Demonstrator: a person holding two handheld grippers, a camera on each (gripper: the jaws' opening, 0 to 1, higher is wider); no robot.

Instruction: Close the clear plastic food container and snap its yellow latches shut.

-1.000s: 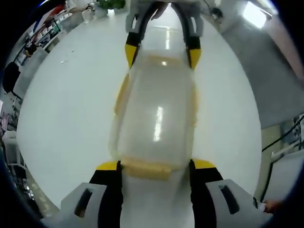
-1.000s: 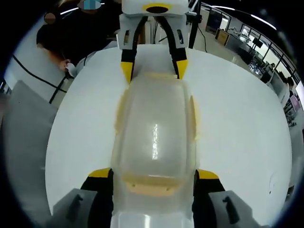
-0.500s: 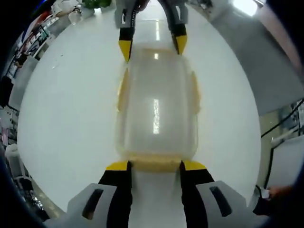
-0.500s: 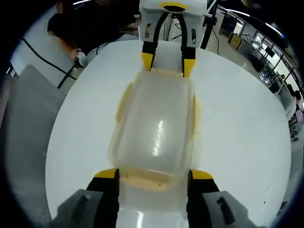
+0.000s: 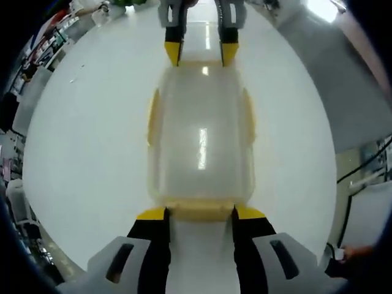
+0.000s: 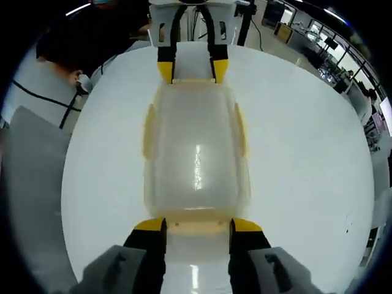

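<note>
Now the container (image 5: 200, 138) lies flat on the white counter (image 5: 79, 153), well away from its edges, with the lid already on it. It is long, and each claw meets one of its short ends, so the two claws face each other across it.

On the end near the left claw (image 5: 199, 213) a yellow latch (image 5: 199, 210) sits between the two jaw tips, which stand at its two sides. The jaws are narrowly spread, and I cannot tell if they really pinch the latch or only stand beside it. The right claw (image 6: 190, 225) is in the same position on the opposite end latch (image 6: 192, 227), with its tips close at both sides; also here the contact is not sure.

Along the long sides two more latches show, one at each side (image 5: 152, 117) (image 5: 248, 116). They seem to stand a little out from the wall, so I judge they are not snapped yet, but the clear plastic makes this hard to read.

So the closing looks done. The end latches seem to be the step in hand, and the side latches are probably left.
</note>
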